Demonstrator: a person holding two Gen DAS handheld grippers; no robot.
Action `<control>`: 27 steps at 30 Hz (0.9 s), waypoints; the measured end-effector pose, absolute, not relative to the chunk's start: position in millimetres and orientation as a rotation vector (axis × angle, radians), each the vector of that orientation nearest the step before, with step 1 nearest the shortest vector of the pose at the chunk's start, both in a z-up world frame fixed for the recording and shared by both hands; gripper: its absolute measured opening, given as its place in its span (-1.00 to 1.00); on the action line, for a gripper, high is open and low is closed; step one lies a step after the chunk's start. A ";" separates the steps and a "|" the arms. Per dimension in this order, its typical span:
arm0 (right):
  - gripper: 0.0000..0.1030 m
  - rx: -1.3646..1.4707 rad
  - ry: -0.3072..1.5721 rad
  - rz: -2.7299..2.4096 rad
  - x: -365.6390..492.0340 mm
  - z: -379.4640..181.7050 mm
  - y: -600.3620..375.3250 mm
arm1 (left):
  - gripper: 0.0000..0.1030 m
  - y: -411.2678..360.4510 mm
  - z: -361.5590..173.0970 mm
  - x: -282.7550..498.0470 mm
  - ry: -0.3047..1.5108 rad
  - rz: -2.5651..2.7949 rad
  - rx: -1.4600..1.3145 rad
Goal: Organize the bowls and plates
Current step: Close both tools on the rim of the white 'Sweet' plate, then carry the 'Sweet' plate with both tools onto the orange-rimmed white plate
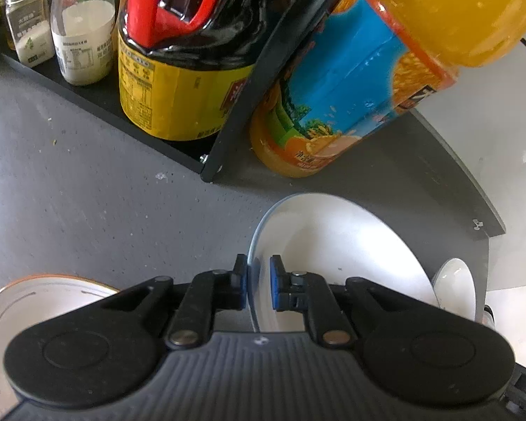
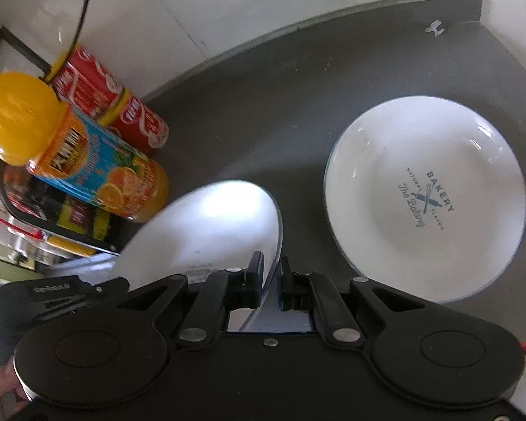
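Observation:
A white plate with a thin blue rim [image 1: 333, 252] is tilted up off the dark grey counter [image 1: 87, 193]. My left gripper [image 1: 258, 280] is shut on its left rim with the blue pads either side. In the right wrist view the same plate [image 2: 210, 224] shows its underside with a small label. My right gripper [image 2: 271, 280] is shut on its rim there. The black housing of the left gripper [image 2: 52, 289] shows beyond the plate. A second white plate printed "BAKERY" [image 2: 424, 203] lies flat on the counter to the right.
A black rack [image 1: 98, 101] holds a dark sauce bottle [image 1: 179, 80] and small jars [image 1: 28, 28]. An orange juice bottle [image 1: 350, 98] stands beside it, with red cans [image 2: 122, 105] behind. An orange-rimmed dish [image 1: 35, 301] lies at the lower left. The counter's edge [image 1: 473, 189] curves nearby.

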State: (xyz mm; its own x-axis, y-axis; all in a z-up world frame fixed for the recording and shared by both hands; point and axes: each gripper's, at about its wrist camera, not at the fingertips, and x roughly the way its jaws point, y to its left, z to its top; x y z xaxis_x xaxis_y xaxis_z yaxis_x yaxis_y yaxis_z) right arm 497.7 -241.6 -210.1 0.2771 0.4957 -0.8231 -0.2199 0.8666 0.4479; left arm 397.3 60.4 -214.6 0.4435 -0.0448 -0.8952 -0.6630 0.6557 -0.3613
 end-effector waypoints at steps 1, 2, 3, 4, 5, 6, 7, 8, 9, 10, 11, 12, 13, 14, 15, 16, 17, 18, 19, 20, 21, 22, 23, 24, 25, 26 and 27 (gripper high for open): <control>-0.85 0.274 1.192 0.491 496.0 -208.2 -243.6 | -0.79 61.2 -213.8 396.7 1.056 0.430 -0.789; -0.85 0.274 1.186 0.490 495.1 -207.0 -243.5 | -0.79 63.0 -212.2 395.3 1.052 0.422 -0.791; -0.85 0.271 1.177 0.491 492.2 -204.6 -244.2 | -0.79 63.8 -211.3 394.2 1.048 0.413 -0.794; -0.85 0.267 1.167 0.492 489.9 -201.7 -244.2 | -0.79 63.8 -210.0 393.3 1.045 0.408 -0.795; -0.85 0.265 1.157 0.492 487.3 -198.5 -243.9 | -0.79 63.5 -208.2 392.4 1.042 0.403 -0.793; -0.85 0.265 1.150 0.491 485.4 -195.6 -243.1 | -0.79 63.5 -205.3 390.9 1.039 0.399 -0.792; -0.85 0.265 1.142 0.490 483.1 -192.6 -243.0 | -0.79 64.3 -202.2 387.9 1.036 0.396 -0.793; -0.85 0.266 1.134 0.489 480.6 -189.7 -242.7 | -0.79 64.2 -198.8 386.1 1.032 0.392 -0.793; -0.85 0.267 1.127 0.488 478.0 -187.0 -242.6 | -0.79 63.9 -194.9 383.8 1.027 0.385 -0.792; -0.85 0.269 1.118 0.489 475.2 -183.7 -243.3 | -0.79 63.2 -191.2 381.9 1.023 0.379 -0.790; -0.85 0.270 1.110 0.491 472.0 -180.5 -244.0 | -0.79 62.7 -187.4 379.7 1.018 0.373 -0.788; -0.85 0.269 1.103 0.493 468.5 -177.2 -244.6 | -0.79 62.9 -183.2 376.6 1.013 0.366 -0.787; -0.85 0.268 1.096 0.496 464.8 -174.0 -245.0 | -0.79 62.8 -180.4 374.3 1.009 0.361 -0.786; -0.85 0.265 1.089 0.499 460.9 -170.9 -245.2 | -0.79 63.0 -177.3 371.4 1.006 0.356 -0.785; -0.85 0.264 1.083 0.501 457.0 -167.9 -244.9 | -0.79 63.5 -174.3 368.1 1.002 0.352 -0.783; -0.84 0.264 1.077 0.503 452.8 -164.8 -244.8 | -0.79 64.0 -171.9 365.0 0.998 0.348 -0.781; -0.84 0.263 1.072 0.506 448.9 -162.3 -244.3 | -0.79 64.5 -168.9 361.3 0.995 0.345 -0.777; -0.84 0.263 1.067 0.508 445.2 -160.4 -243.1 | -0.79 65.1 -166.7 357.9 0.993 0.344 -0.774; -0.84 0.263 1.062 0.510 441.1 -158.5 -242.1 | -0.79 65.9 -165.0 354.3 0.990 0.344 -0.773; -0.84 0.264 1.059 0.510 437.1 -157.0 -241.5 | -0.79 66.5 -163.2 350.4 0.988 0.343 -0.772; -0.84 0.265 1.058 0.511 433.0 -156.0 -240.7 | -0.79 67.4 -161.3 346.0 0.985 0.343 -0.770; -0.84 0.266 1.057 0.512 429.1 -155.2 -239.7 | -0.79 68.6 -160.4 341.9 0.983 0.342 -0.767; -0.84 0.264 1.056 0.514 425.2 -154.3 -238.4 | -0.79 69.7 -159.3 337.2 0.983 0.343 -0.765; -0.84 0.261 1.055 0.516 420.7 -153.7 -236.8 | -0.79 71.1 -158.8 332.4 0.982 0.344 -0.766; -0.84 0.260 1.055 0.518 416.4 -153.5 -235.7 | -0.79 72.4 -158.7 327.9 0.982 0.344 -0.767; -0.84 0.259 1.055 0.519 412.1 -153.3 -234.6 | -0.79 73.5 -158.6 323.3 0.982 0.345 -0.768; -0.84 0.260 1.056 0.520 408.6 -153.2 -233.4 | -0.79 74.7 -158.1 318.1 0.985 0.344 -0.766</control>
